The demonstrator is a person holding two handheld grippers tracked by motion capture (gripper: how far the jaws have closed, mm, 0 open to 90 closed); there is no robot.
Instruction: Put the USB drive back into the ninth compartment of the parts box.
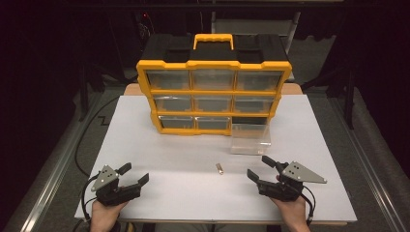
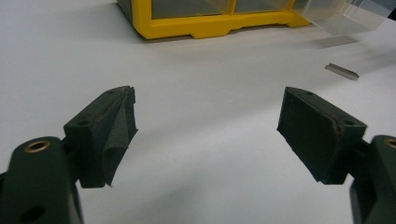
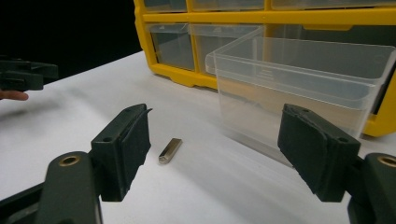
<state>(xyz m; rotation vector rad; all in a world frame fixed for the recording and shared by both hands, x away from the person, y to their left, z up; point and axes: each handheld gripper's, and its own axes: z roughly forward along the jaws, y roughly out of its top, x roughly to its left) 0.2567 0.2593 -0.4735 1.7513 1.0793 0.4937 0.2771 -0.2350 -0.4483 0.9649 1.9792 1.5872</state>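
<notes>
Nearest us, at the table's (image 1: 159, 203) front edge, we hold the left gripper (image 1: 131, 178) and the right gripper (image 1: 258, 166), both with jaws spread wide and nothing between them; each rests low over the white top, well apart from the other. Between them and a little farther out lies a small metal pin (image 1: 220, 168), alone on the bare surface. From above it is just a pale sliver; the right gripper view shows the pin (image 3: 169, 150) as a short, silvery bar with flat faces, lying ahead between the jaws, while the left gripper view catches the pin (image 2: 342, 71) off to the far right. Beyond it stands a clear drawer (image 1: 250, 138), pulled out and set on the table just in front of the organizer (image 1: 212, 89). The right gripper view shows its thick rim and hollow inside. The yellow organizer holds rows of clear drawers, with a dark gap at its lower right and a yellow handle (image 1: 213, 40) on top.
</notes>
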